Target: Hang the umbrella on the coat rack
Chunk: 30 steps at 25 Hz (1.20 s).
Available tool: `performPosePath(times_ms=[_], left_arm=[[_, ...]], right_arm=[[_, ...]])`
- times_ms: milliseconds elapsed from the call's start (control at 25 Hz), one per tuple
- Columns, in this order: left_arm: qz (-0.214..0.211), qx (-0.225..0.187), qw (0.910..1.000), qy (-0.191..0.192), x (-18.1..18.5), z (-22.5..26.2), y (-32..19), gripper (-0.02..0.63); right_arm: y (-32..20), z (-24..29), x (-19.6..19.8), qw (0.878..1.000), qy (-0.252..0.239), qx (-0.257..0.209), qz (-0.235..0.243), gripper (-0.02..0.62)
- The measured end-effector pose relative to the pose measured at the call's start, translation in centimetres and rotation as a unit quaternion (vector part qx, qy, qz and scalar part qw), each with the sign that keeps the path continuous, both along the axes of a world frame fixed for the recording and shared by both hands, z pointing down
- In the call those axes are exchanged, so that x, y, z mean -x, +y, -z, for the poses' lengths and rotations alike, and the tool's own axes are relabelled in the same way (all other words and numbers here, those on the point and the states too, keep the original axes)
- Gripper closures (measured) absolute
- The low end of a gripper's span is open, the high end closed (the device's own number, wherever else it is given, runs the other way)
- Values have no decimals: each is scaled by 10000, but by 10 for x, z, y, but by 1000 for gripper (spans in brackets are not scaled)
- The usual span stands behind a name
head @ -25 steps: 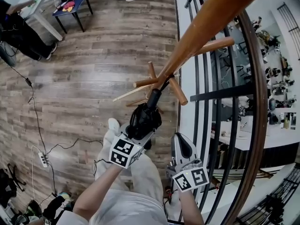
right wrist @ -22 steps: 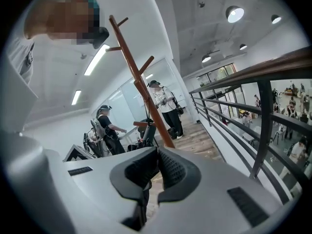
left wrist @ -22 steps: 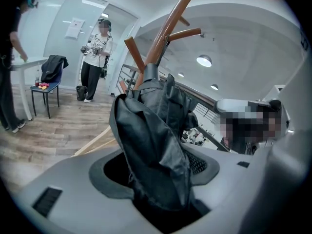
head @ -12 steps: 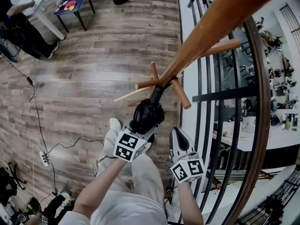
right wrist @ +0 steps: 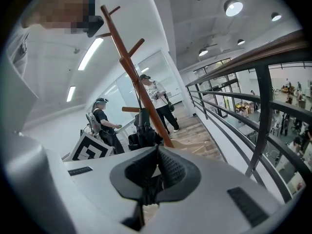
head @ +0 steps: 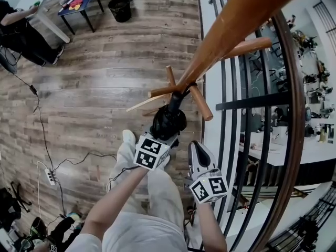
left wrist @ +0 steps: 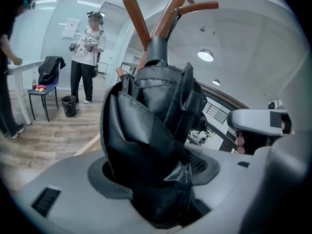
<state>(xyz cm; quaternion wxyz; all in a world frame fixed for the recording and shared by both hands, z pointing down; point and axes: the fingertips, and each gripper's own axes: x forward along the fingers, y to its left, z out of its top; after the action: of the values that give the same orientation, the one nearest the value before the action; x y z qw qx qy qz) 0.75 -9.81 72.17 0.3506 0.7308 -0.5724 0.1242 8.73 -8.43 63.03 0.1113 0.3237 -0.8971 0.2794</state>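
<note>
Floor: you stand on brown wood planks of the floor (head: pixel 94 88), glossy where the light falls on them
Railing: a railing (head: pixel 287 88) with a wooden handrail and black bars curves along the floor's right edge; a cluttered work area shows through the bars
Coat rack: the wooden coat rack (head: pixel 220 35) rises just beside the railing, its post slanting up past your head, with its pegs (head: pixel 199 103) branching out low on the post
Umbrella: the folded black umbrella (head: pixel 169 121) points up at the post, its upper end right where the lower pegs branch; you cannot tell whether it rests on a peg
Left gripper: your left gripper (head: pixel 165 133) is clamped on the umbrella's bunched fabric, the jaws held wide by its bulk
Right gripper: your right gripper (head: pixel 199 159) hangs just right of the left one, pads pressed together with nothing between them
Far corner: a table (head: pixel 44 14), a blue chair (head: pixel 79 7) and a black bin (head: pixel 119 7) stand at the floor's far left corner, and a person (head: pixel 21 35) sits there
Near left: a white power strip (head: pixel 48 178) and loose cables lie on the planks
</note>
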Motion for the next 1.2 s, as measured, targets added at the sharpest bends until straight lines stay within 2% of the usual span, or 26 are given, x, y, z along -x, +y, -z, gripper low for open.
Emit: performPosePath(times_ms=[280,520,680,960,1200], left_arm=[[-45,13,9999,-137,-2,-8,-20,311],[-190,4,9998,-105,-4,-8,-36,311],[-216,50,9995,-226,1,-10,-44,308],[51,-30,10000,-21,15,6,-36,267],[-48,-139,9998,-166,18,32,-15,267]], right_arm=[[4,-7,5,9996,135,58,232,560],[1,-25,3,9993,124,344,25,560],[-5,-25,4,9993,84,364,-68,560],[-9,-18,4,9993,38,360,-90,560],[0,-12,5,9986,-26,485,-213,560]])
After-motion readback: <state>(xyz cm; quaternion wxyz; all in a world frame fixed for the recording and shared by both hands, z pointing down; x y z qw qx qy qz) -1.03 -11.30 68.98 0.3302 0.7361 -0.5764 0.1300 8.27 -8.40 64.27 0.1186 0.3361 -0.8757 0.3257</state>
